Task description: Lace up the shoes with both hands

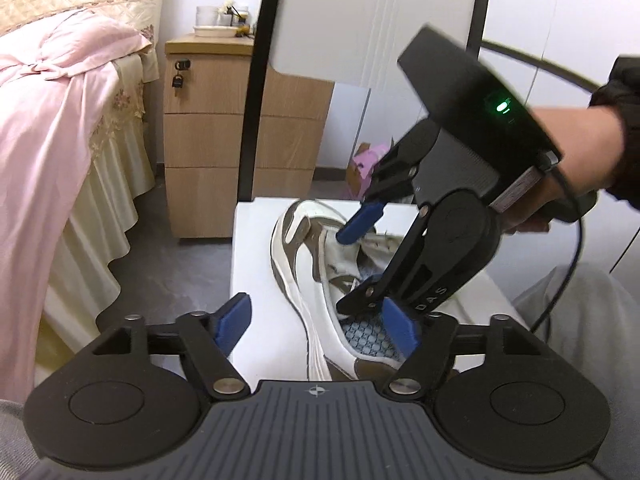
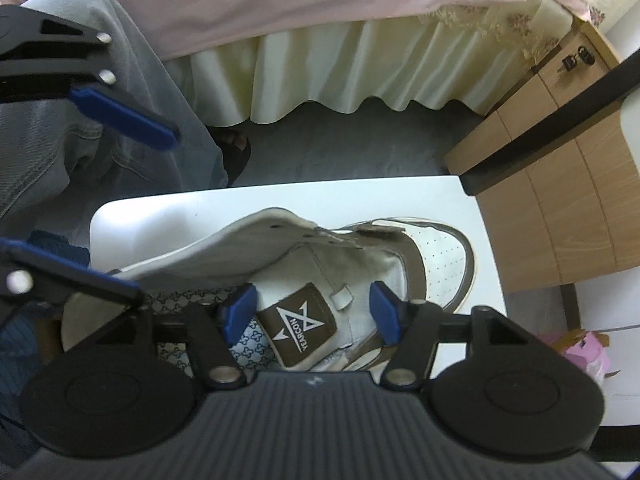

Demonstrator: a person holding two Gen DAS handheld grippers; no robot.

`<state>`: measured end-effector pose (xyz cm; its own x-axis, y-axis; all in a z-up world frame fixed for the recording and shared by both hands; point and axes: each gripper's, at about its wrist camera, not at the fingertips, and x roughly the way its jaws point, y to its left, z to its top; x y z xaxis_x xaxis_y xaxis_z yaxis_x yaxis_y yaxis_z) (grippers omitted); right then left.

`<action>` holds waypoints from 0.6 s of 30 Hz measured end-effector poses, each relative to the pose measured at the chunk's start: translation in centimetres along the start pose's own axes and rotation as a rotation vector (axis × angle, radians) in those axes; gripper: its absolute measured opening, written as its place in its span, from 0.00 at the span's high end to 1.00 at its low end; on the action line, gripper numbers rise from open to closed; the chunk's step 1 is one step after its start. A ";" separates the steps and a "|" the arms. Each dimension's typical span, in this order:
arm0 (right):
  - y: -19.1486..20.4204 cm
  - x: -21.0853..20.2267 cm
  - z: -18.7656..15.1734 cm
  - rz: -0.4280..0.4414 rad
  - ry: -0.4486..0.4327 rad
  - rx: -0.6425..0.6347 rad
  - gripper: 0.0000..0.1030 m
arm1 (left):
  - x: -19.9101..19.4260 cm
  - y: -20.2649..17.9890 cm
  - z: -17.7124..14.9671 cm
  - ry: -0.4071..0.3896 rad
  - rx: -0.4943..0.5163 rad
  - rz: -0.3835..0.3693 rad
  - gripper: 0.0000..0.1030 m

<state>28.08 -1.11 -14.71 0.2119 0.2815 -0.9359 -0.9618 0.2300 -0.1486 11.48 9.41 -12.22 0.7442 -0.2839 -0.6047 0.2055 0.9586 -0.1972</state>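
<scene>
A shoe (image 2: 360,264) lies on a white table (image 2: 280,196) beside a bed (image 2: 320,20), both tongs released.

Shoe (image 2: 360,264) lay on the small table (image 2: 280,196) directly under my right gripper (image 2: 314,312), its tongue (image 2: 298,330) between the spread fingers. My left gripper (image 1: 318,326) sat nearer the heel. Beyond the table stood the drawer cabinet (image 1: 224,136); the bed (image 1: 60,120) lay to its left.
</scene>
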 end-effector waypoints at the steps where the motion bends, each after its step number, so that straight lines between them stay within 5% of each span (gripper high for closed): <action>1: -0.1 0.0 0.1 0.007 0.002 0.007 0.39 | -0.2 0.0 -0.1 0.000 -0.004 -0.013 0.19; 18: 0.6 1.2 1.1 0.047 0.009 0.049 0.42 | -0.8 -2.0 -1.6 0.027 0.068 -0.043 0.12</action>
<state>27.98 0.38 -15.60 0.1647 0.2847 -0.9443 -0.9610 0.2618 -0.0887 9.46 7.66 -12.54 0.7165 -0.3242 -0.6177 0.2798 0.9447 -0.1712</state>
